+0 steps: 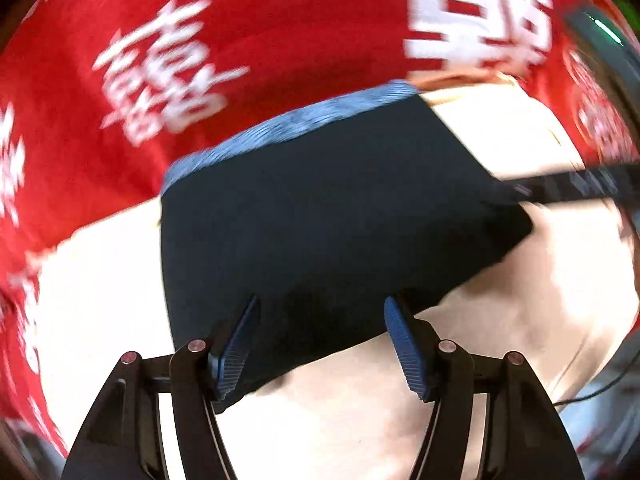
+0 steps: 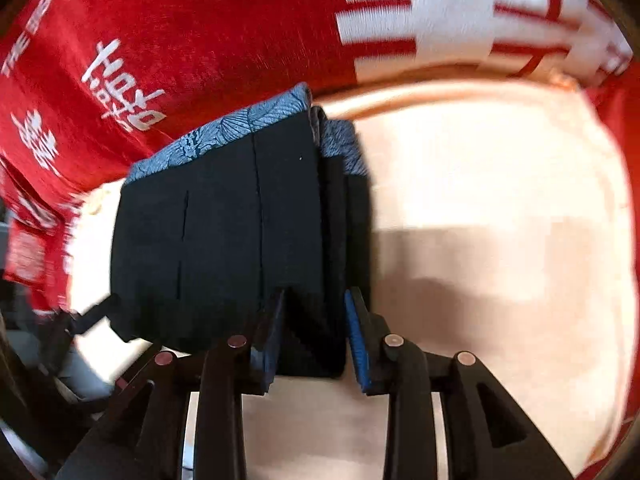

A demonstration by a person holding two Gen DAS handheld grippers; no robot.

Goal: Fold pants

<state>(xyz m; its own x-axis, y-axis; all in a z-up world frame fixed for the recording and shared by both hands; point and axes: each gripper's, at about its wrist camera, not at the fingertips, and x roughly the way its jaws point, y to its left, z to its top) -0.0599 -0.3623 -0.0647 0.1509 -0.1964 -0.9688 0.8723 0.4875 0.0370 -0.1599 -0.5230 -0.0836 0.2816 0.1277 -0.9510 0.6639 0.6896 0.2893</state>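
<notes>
Dark navy fabric: the pants point(image 1: 320, 216) are seen folded into a compact block, lying on a cream sheet point(image 1: 500, 288) in the middle of both views.
Patterned band: a blue-grey printed strip point(image 2: 224, 136) is shown along the far edge of the fold, nearest the red cloth.
Stacked layers: in the right wrist view, several folded thicknesses are visible side by side along the right edge of the bundle.
Background: a red cloth point(image 1: 260, 40) with white lettering is spread under and beyond the cream sheet; it is blurred in the left wrist view.
Left gripper point(image 1: 320, 340): the blue ribbed pads are held well apart over the near edge of the pants; no fabric is pinched, and the pads are not seen pressing on anything.
Right gripper point(image 2: 316, 332): the jaws are parted to either side of the near right corner of the fold; the cloth lies between the pads, with a gap visible at the right pad.
Other gripper in left view: a dark finger point(image 1: 568, 190) is seen reaching in from the right edge onto the far right corner of the pants.
</notes>
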